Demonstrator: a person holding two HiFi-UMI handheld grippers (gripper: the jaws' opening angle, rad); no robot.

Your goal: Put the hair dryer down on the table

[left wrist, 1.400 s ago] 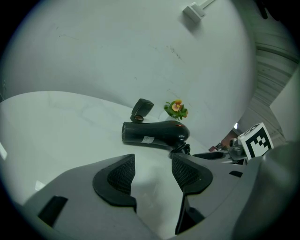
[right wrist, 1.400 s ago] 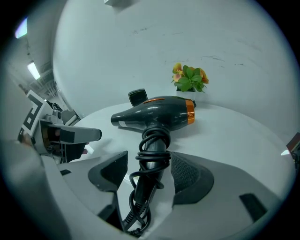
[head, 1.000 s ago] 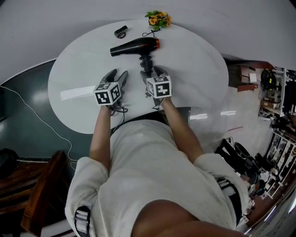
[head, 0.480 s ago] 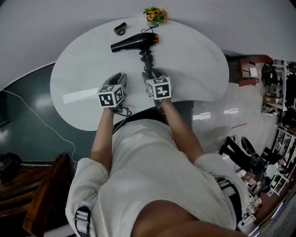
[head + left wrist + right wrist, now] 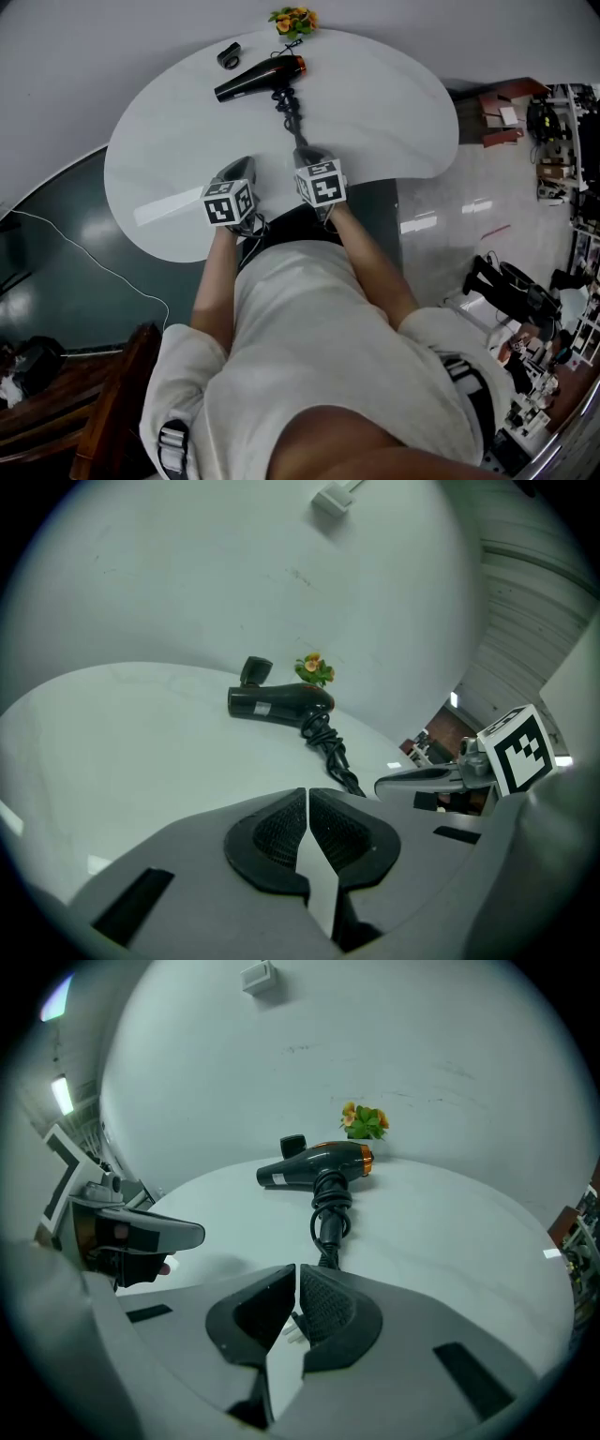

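The black hair dryer with an orange band lies on its side at the far part of the white table. It also shows in the left gripper view and the right gripper view. Its coiled cord runs back toward me. My left gripper hovers near the table's front edge, shut and empty. Beside it, my right gripper is closing, its tips nearly touching. White plug prongs show below the jaws, not pressed by the pads.
A small flower bunch and a small black object sit at the table's far edge behind the dryer. A wooden chair stands at lower left, a thin cable crosses the dark floor, and cluttered shelves stand at the right.
Both grippers' jaws have gone from wide open to closed. Both have drawn back toward the table's near edge, away from the hair dryer, which stays lying in place.
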